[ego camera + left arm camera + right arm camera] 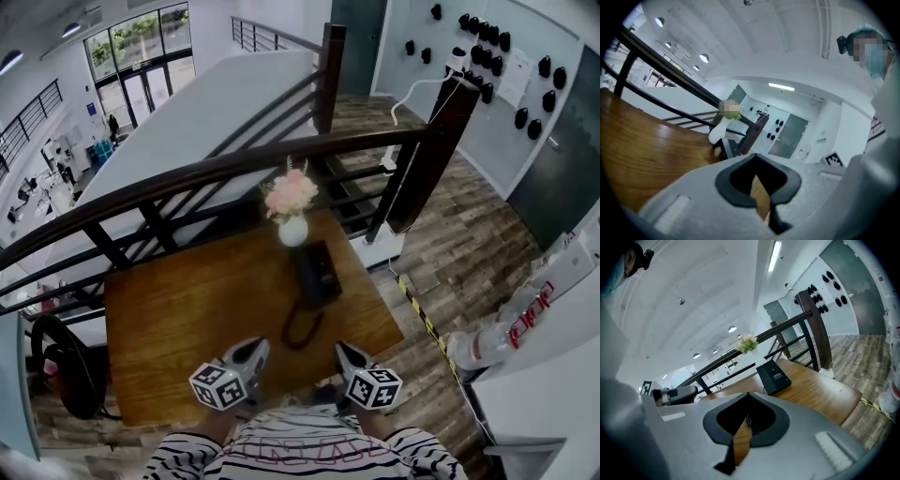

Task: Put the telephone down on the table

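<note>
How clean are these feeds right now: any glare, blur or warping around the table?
Head view: fisheye bows the dark metal railing. Left gripper view: soft sheen on the brown wooden table. Right gripper view: black rectangular telephone fairly sharp, corners vignetted black.

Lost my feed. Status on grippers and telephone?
Left gripper and right gripper shut, empty. Telephone resting on table. Flower vase behind it, coiled cord toward grippers.

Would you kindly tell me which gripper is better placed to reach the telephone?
Right, probably: the right gripper lies nearer the telephone, which sits ahead of its shut jaws; the left gripper, also shut, is farther off to the side.
</note>
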A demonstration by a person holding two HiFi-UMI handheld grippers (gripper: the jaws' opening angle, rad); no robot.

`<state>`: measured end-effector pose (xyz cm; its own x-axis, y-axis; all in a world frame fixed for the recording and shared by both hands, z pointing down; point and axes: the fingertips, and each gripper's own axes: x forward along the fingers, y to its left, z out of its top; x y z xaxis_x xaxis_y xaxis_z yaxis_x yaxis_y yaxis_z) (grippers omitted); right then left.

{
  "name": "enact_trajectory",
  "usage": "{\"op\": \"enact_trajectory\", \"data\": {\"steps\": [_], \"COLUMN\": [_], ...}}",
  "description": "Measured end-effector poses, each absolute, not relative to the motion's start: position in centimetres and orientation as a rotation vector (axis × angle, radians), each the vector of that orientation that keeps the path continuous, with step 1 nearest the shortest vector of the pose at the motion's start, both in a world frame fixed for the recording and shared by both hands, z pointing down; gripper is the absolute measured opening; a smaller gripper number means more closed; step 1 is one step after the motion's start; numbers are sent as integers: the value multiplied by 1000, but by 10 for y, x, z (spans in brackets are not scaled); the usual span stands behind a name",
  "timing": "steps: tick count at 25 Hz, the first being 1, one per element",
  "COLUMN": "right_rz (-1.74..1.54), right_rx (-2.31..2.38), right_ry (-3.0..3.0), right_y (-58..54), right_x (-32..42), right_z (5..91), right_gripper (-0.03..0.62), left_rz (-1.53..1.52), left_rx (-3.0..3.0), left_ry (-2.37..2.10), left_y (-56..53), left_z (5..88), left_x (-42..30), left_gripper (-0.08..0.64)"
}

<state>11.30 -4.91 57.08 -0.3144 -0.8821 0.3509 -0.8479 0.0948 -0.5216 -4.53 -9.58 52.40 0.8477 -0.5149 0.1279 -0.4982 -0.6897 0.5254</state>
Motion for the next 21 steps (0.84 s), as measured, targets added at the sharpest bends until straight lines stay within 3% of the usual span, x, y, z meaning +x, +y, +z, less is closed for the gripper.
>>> {"op": "enact_trajectory", "data": {"steps": [21], "right_rz": [-1012], "right_rx": [-1801], "right_ry": [2301], "right_y": [-68], "right_x": [116], "right_z": [564], "right_gripper": [0], "left_rz": [-56], "left_rx": [2434], "left_ry": [-747], "left_y": [-107], "left_z": [528], "left_x": [-43], "left_gripper": [2]}}
